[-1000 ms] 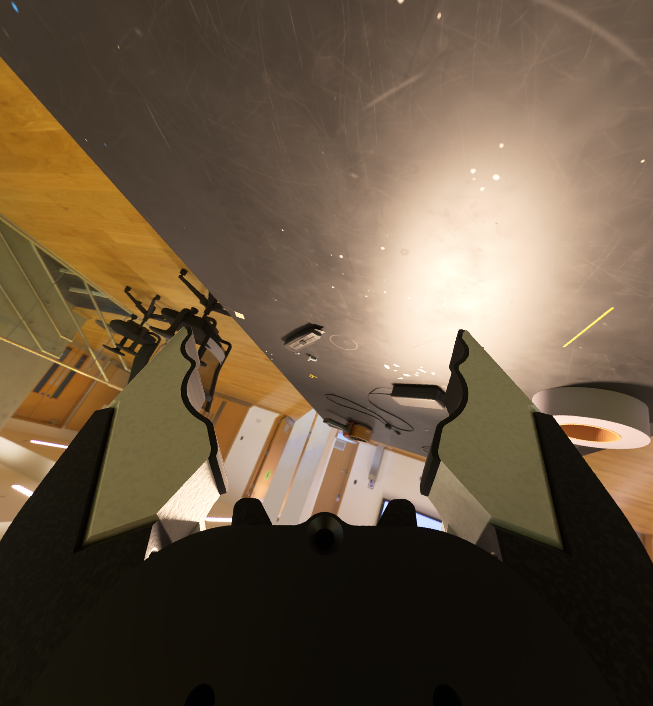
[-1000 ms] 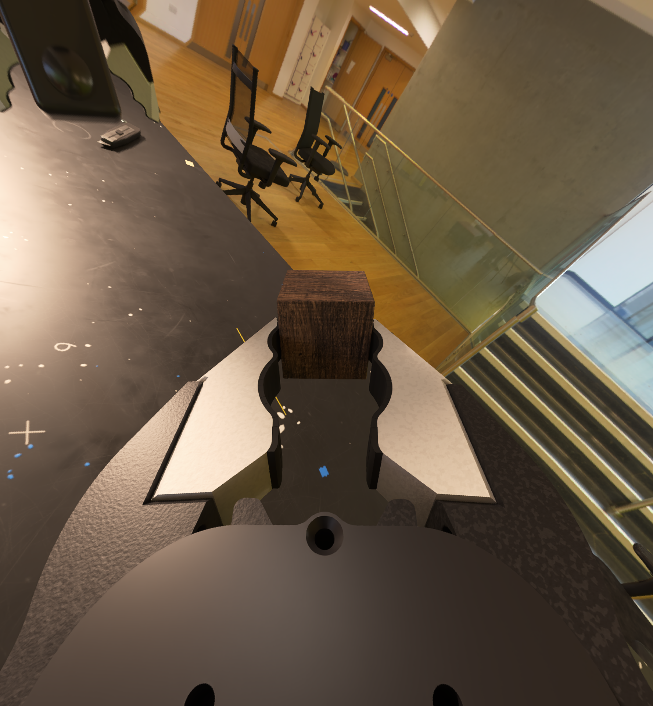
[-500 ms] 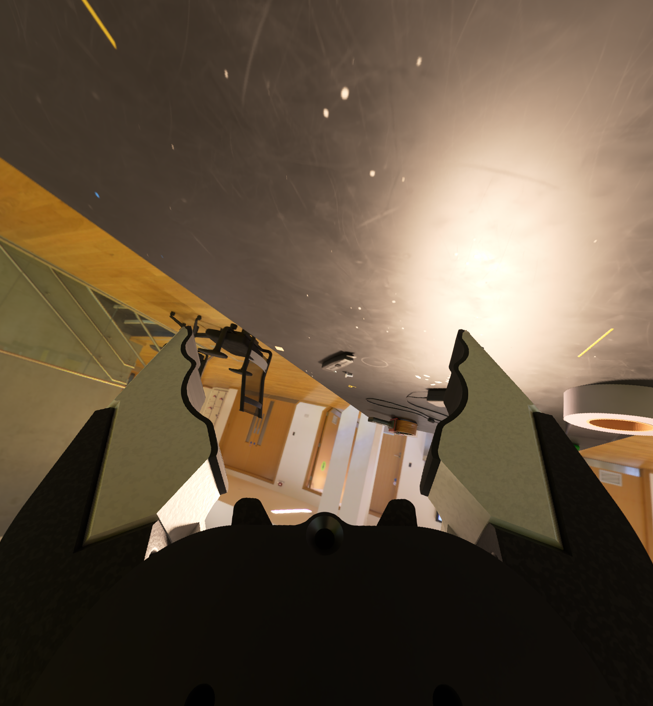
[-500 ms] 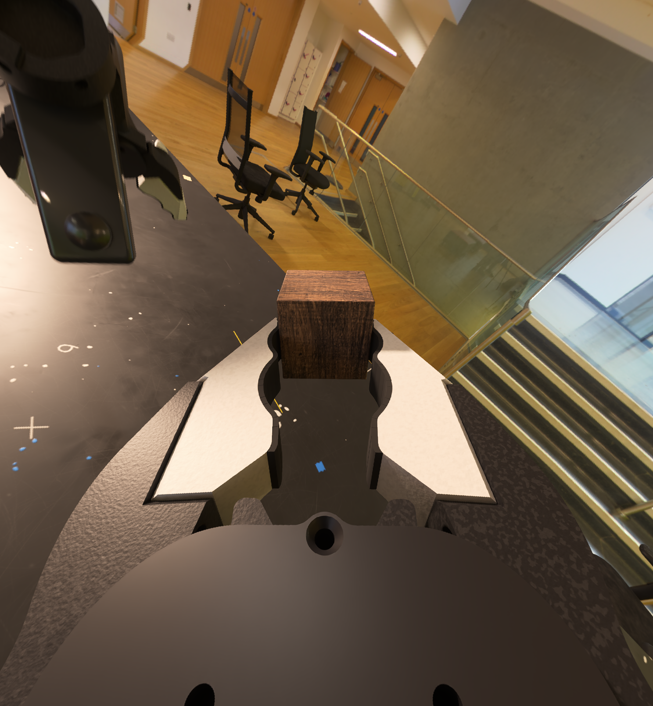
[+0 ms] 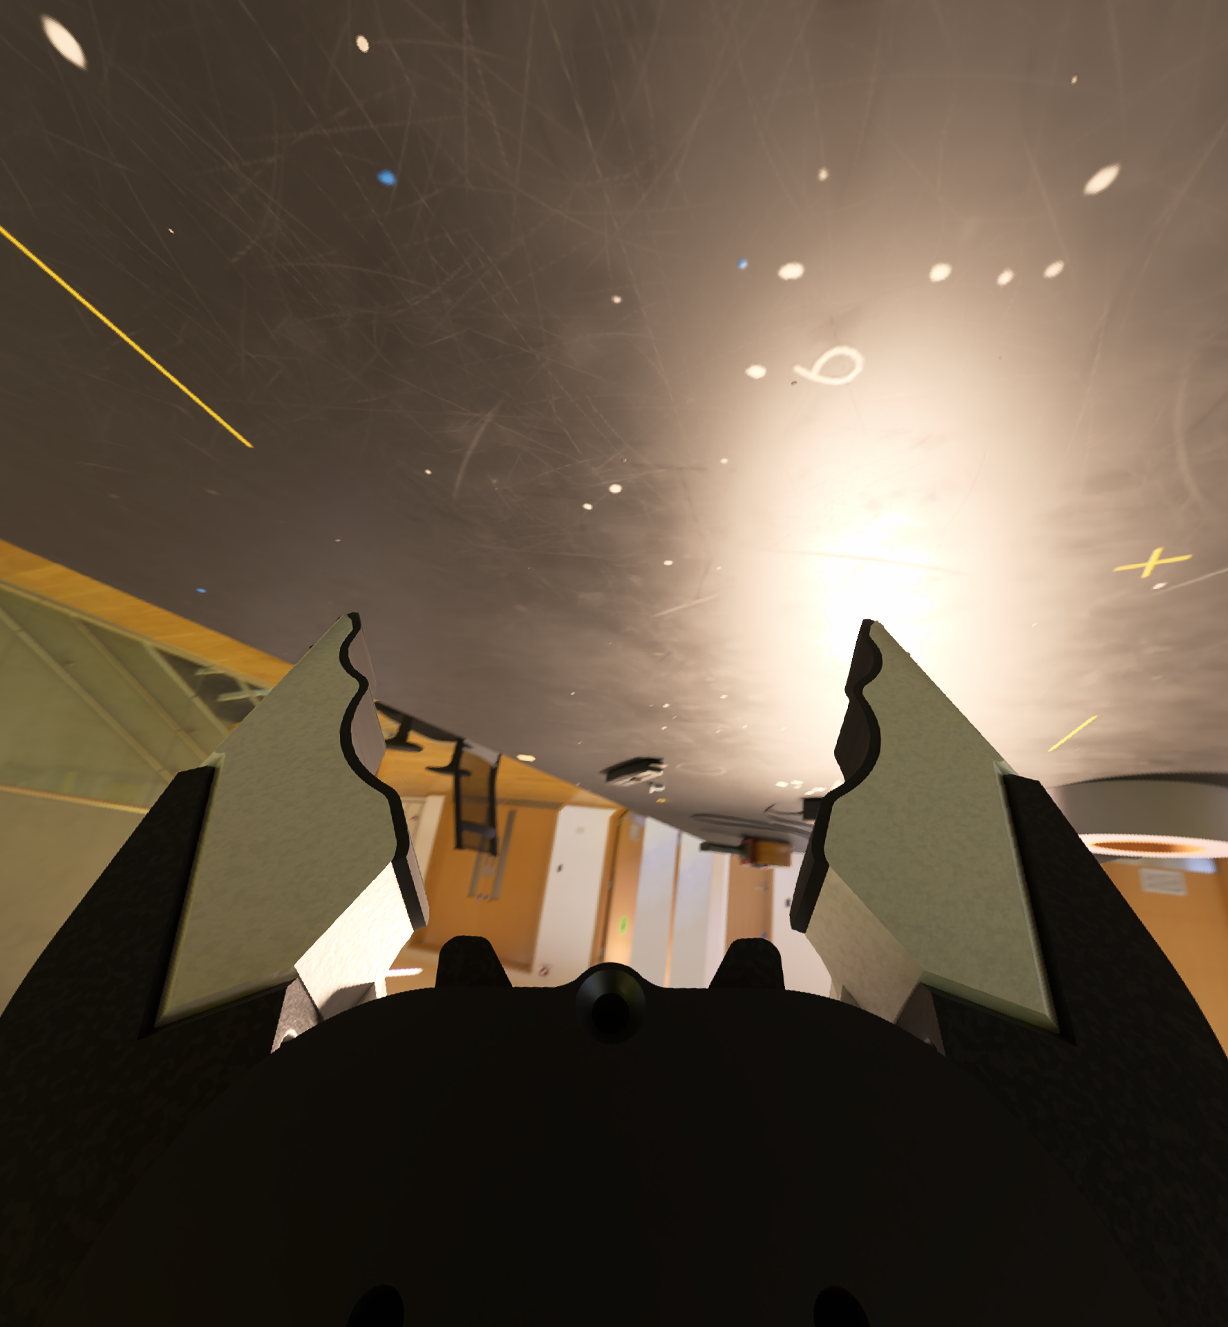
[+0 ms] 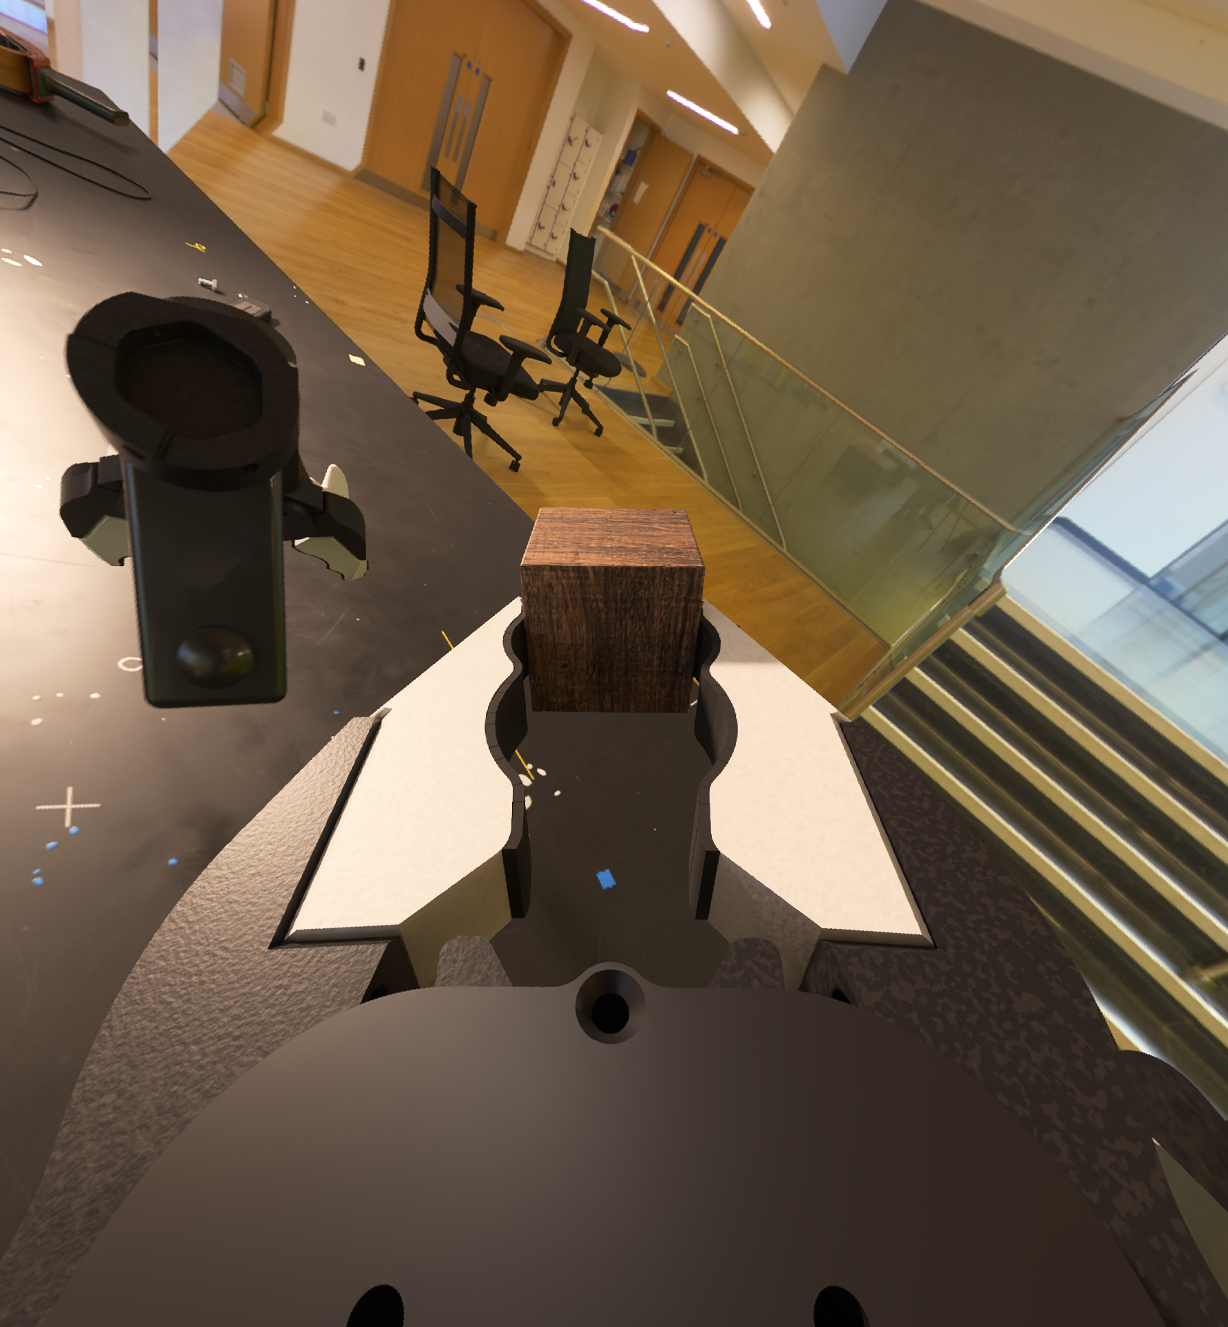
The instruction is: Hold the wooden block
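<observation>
Now | right hand-held gripper clamps wooden block | left hand-held gripper spread

A dark, scratched counter carries scattered white dots, blue specks and a chalked white cross. A thin yellow line runs across it in the left wrist view, where a grey ring with an orange inside also sits on it. Black cables loop over the far end. Beyond the counter's edge two black office chairs stand on a wooden floor, near a glass railing and a grey concrete wall.
</observation>
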Controlling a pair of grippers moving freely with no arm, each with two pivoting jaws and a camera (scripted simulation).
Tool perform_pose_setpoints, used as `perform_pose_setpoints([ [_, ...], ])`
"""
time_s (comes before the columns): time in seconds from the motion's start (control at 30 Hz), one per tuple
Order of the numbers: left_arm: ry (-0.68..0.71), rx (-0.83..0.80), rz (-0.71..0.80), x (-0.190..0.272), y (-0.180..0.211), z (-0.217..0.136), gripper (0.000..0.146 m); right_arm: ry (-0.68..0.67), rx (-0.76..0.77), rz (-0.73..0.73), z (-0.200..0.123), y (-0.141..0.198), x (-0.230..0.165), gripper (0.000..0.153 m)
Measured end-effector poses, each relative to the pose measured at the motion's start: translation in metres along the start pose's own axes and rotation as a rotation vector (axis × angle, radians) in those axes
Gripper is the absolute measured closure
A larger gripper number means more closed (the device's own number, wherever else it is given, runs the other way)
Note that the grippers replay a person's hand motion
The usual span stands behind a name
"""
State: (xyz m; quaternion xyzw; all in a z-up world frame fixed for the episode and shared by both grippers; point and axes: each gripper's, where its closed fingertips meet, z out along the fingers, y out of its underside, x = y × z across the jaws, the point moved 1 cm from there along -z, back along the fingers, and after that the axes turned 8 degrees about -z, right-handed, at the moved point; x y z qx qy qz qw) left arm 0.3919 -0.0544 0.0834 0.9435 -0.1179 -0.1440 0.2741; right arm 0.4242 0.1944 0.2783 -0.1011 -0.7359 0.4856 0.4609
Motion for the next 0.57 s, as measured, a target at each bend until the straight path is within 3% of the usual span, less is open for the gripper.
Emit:
perform_pose_setpoints([
  [0.37,0.214,0.219,-0.224,0.020,0.010,0.056,0.016,-0.029,-0.029,-0.002,0.006,0.006,-0.003,0.109],
  [0.57,0.289,0.416,-0.278,0.025,0.006,0.062,0.017,-0.065,-0.072,-0.026,0.012,0.008,-0.012,0.109],
])
